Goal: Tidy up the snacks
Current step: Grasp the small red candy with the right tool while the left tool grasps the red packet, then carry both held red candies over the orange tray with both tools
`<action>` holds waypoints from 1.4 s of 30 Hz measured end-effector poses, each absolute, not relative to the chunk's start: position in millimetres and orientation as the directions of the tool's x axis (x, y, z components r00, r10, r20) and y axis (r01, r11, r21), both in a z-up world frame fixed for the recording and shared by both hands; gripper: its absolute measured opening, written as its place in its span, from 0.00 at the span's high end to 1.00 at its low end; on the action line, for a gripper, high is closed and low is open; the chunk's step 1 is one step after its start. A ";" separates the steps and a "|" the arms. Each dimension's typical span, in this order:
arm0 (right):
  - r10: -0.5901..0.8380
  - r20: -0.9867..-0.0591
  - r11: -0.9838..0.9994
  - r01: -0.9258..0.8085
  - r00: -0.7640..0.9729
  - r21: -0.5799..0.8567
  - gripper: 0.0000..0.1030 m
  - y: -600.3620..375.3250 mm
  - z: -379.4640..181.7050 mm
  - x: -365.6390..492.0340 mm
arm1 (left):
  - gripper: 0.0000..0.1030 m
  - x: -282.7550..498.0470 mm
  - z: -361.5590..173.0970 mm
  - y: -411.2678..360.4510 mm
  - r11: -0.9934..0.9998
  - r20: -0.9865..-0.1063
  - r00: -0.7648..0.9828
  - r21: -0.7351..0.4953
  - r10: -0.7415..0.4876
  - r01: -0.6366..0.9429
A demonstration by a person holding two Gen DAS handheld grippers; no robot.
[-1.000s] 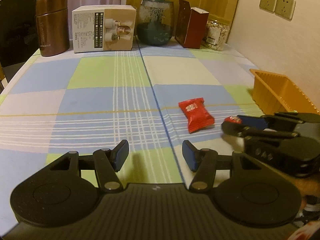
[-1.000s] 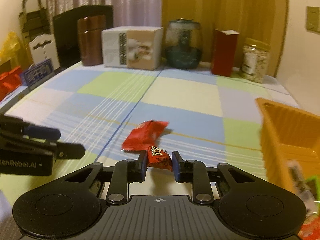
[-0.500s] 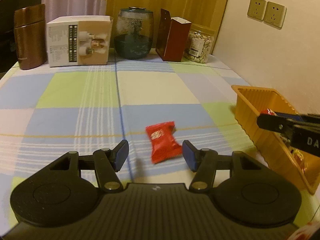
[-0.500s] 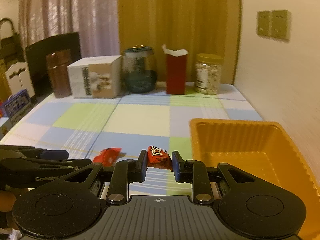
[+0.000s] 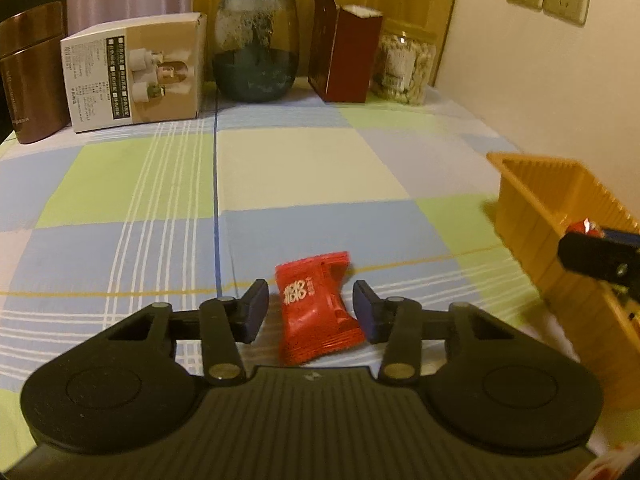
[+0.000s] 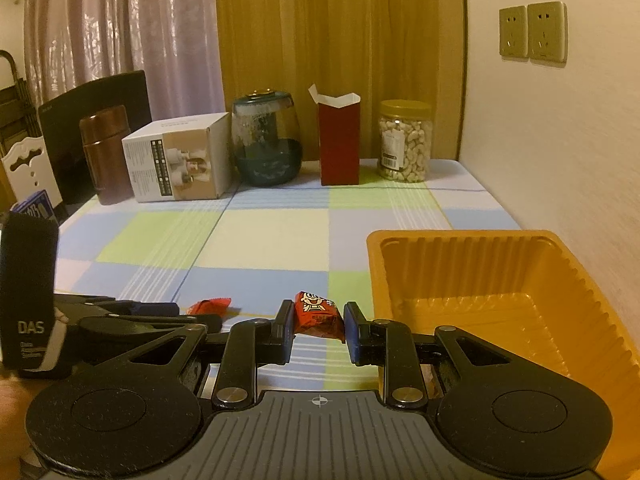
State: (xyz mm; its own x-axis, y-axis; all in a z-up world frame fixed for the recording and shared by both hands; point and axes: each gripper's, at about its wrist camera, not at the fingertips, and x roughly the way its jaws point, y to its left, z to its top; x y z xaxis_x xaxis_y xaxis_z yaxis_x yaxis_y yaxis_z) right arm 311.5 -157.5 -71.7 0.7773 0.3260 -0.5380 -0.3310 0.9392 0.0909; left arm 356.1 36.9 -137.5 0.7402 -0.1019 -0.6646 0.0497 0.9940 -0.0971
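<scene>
1. Both grippers are busy: my left gripper [image 5: 308,312] is spread wide around the red candy packet [image 5: 316,306], which lies flat on the bench; neither pad touches it.
2. My right gripper [image 6: 318,330] is clamped on a small red snack with a cartoon face [image 6: 318,314], carried clear of the cloth, just left of the orange tray [image 6: 576,280].
3. For the left grasp, I judge it best to centre the packet between the pads, lower until they graze the checked cloth, then squeeze gently so the wrapper does not slide out.
4. From the right wrist view the tray sits at three o'clock. I should swing over its rim before letting go; its far end looks bare.
5. Compared with a second ago, the packet has come from twelve o'clock ahead of the left gripper to between its pads, and the right gripper has lifted from beside it toward the tray.
6. Boxes and jars line the far edge.
</scene>
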 end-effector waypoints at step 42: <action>0.318 -0.507 0.947 -0.288 0.801 0.140 0.74 -201.4 -49.1 162.8 | 0.75 153.5 -50.4 16.0 0.982 -0.639 0.761 -0.186 -0.109 -0.016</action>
State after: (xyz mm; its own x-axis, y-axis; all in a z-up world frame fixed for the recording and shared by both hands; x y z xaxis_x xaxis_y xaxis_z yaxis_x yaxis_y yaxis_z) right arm 162.8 -201.4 -49.1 0.8012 0.3182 -0.5067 -0.2878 0.9474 0.1399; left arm 153.5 16.0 -50.4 0.7614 -0.1087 -0.6391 -0.0156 0.9825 -0.1856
